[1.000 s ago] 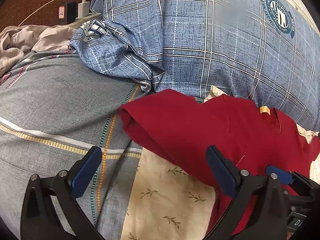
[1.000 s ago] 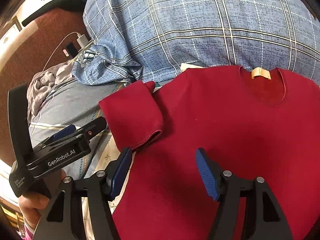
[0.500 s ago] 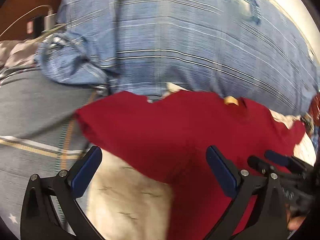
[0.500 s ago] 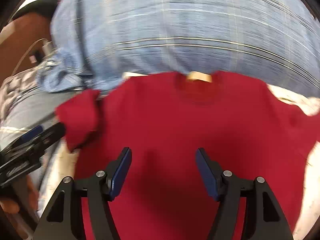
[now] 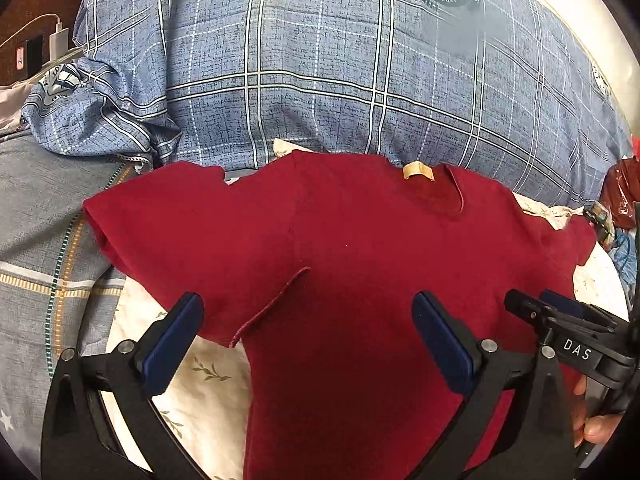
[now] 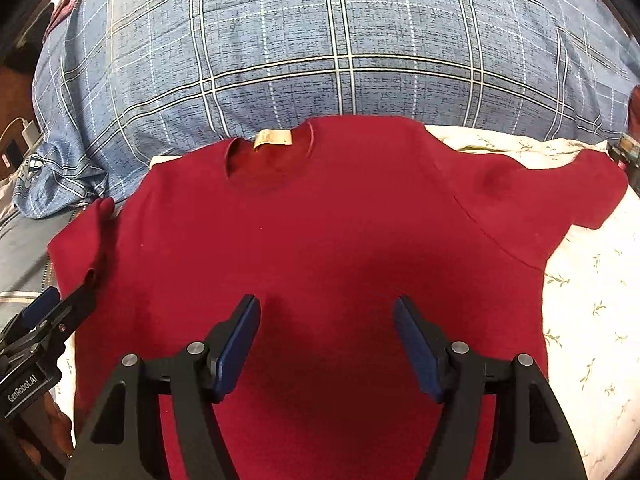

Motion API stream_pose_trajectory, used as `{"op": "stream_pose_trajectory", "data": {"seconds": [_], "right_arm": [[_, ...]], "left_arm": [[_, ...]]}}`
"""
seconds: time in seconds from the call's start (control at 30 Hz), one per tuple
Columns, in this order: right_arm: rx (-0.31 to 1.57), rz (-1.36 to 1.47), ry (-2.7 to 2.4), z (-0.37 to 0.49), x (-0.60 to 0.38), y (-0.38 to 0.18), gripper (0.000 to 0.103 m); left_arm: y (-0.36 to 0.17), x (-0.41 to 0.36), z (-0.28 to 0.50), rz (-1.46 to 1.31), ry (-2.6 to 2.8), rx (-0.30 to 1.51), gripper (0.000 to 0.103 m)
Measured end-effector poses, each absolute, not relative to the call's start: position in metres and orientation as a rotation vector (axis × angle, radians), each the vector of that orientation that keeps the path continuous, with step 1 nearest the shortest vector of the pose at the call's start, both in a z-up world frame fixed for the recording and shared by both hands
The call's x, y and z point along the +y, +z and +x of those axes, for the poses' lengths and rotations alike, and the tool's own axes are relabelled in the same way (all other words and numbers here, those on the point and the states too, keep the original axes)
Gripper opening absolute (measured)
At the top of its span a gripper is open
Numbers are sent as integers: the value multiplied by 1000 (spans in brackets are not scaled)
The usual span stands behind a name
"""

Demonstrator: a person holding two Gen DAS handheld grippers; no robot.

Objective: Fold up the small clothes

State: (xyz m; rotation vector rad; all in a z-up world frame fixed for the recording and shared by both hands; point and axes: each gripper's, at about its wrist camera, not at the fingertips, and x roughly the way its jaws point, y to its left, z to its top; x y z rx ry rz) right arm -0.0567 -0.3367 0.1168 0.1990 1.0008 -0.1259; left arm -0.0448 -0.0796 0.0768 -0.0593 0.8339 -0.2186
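A dark red T-shirt (image 5: 360, 264) lies flat on a cream leaf-print sheet (image 5: 200, 392), collar and tan label (image 5: 418, 170) at the far side. Its left sleeve (image 5: 192, 248) is spread out to the side. My left gripper (image 5: 308, 340) is open and empty above the shirt's left side. In the right wrist view the same shirt (image 6: 304, 248) fills the middle, and my right gripper (image 6: 326, 340) is open and empty over its chest. The right sleeve (image 6: 560, 192) lies spread on the sheet. Each gripper shows at the edge of the other's view.
A big blue plaid pillow (image 6: 320, 40) lies just behind the collar. A grey striped blanket (image 5: 36, 240) lies at the left. A white charger and cable (image 5: 60, 36) sit at the far left. Small clutter lies at the far right (image 5: 620, 196).
Both grippers have swung to the right over the shirt. The shirt's body and right sleeve have come into view. Both grippers stay open.
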Motion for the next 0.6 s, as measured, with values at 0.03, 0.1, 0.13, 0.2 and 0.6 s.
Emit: {"op": "stream_pose_trajectory", "data": {"seconds": [0.03,0.1,0.13,0.2,0.6], "right_arm": [[999,198,-131,-57,-338,117,72],[1004,205,-130,-55,-337,116,72],[1006,205,-133,-56,-337,117,72],[1004,204,-136,-57,-336,116,72],[1017,198,-120,-55,-330,113,72]], "left_arm": [[77,-80,-45,-57,-217,832,103],[77,-79,-46,-55,-211,829,103],[77,-79,-45,-55,-209,828,103],[77,-77,-44,-61,-205,826,103],[77,-78,-46,-37,-191,813,103]]}}
